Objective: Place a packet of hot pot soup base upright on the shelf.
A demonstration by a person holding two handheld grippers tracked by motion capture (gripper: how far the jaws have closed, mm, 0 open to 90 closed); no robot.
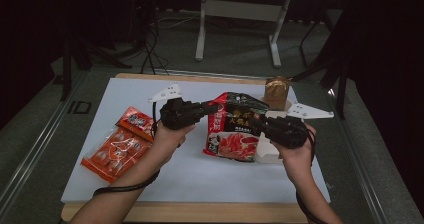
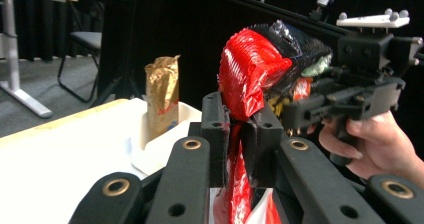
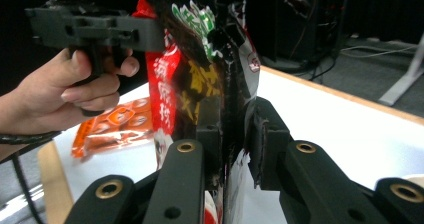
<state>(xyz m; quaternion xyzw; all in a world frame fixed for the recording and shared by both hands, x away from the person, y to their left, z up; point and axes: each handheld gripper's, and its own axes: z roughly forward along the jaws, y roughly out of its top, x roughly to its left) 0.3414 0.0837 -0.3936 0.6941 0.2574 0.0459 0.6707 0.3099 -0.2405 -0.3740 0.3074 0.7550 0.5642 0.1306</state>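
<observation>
Two grippers hold one red bag [image 1: 234, 129] above the white board [image 1: 200, 174]. At the bag's left edge, the left gripper [image 1: 212, 111] has its pads clamped on the red film. At the right edge, the right gripper [image 1: 261, 124] pinches the bag's dark printed side, its jaws closed on the film. An orange packet [image 1: 117, 144] lies flat to the left, well apart. Behind the bag, a gold pouch [image 1: 276, 91] stands upright in a white tray [image 2: 160, 149].

- An orange snack packet [image 1: 118, 146] lay at the left of the white table [image 1: 200, 174].
- A crumpled gold bag [image 1: 276, 91] stood in a white tray [image 2: 165, 144], upper right of centre.
- A desk frame [image 1: 240, 14] stood at the top.
</observation>
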